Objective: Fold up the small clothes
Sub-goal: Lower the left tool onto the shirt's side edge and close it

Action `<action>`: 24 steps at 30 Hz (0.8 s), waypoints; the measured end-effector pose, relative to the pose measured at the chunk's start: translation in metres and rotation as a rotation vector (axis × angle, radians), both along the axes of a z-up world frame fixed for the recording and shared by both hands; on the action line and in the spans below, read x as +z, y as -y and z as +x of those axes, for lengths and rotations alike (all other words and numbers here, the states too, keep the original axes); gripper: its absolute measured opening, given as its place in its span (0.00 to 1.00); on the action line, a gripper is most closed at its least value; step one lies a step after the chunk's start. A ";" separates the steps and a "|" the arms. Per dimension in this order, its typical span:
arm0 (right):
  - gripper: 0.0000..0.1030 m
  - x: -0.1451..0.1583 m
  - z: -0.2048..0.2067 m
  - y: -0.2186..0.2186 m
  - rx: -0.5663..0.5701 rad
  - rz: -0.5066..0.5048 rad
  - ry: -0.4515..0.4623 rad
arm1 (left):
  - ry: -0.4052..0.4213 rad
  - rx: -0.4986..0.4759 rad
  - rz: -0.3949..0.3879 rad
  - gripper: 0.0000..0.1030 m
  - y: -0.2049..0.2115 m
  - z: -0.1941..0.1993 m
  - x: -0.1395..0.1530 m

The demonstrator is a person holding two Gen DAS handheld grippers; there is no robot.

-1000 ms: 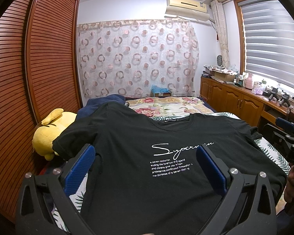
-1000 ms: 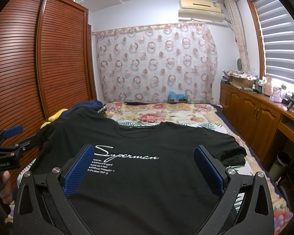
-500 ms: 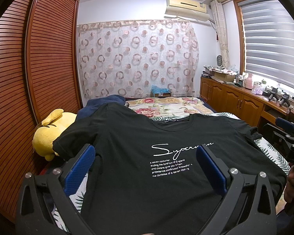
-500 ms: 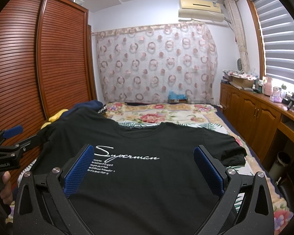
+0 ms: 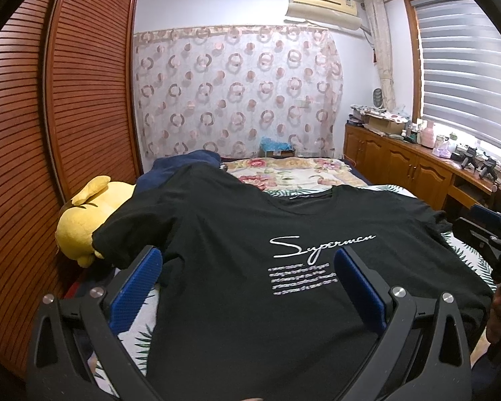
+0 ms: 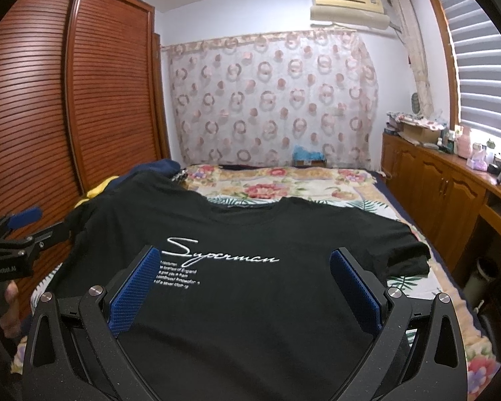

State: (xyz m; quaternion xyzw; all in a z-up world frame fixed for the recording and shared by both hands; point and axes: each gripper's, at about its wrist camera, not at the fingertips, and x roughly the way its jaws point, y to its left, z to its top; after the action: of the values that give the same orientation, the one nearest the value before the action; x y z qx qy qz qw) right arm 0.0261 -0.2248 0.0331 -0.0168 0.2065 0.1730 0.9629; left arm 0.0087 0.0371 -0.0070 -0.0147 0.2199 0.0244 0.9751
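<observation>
black cotton t-shirt (image 5: 237,267) lay flat on the floral bed (image 6: 284,180), hem at the near edge | left gripper (image 5: 247,287) gaped wide, ribbed blue pads | right gripper (image 6: 243,284) same, nothing held

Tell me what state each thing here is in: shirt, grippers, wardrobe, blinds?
Black T-shirt: spread flat on the bed, print up, unfolded.
Left gripper: open, holding nothing.
Right gripper: open, holding nothing.
Wardrobe doors: closed.
Window blinds: lowered.
Yellow plush toy: lying beside the shirt's sleeve.
</observation>
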 end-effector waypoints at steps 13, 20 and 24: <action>1.00 -0.011 0.013 -0.025 0.075 -0.012 -0.028 | -0.005 0.016 -0.003 1.00 -0.042 0.007 -0.005; 1.00 -0.017 0.023 -0.046 0.125 -0.017 -0.045 | -0.019 0.029 0.020 1.00 -0.065 0.016 -0.008; 1.00 -0.020 0.029 -0.055 0.153 -0.019 -0.057 | -0.032 0.030 0.012 1.00 -0.083 0.023 -0.009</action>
State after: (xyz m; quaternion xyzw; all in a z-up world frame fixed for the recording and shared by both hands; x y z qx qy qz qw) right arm 0.0549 -0.1694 0.0129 -0.0365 0.2337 0.2447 0.9403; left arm 0.0318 0.1206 -0.0158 -0.0116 0.2348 0.0408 0.9711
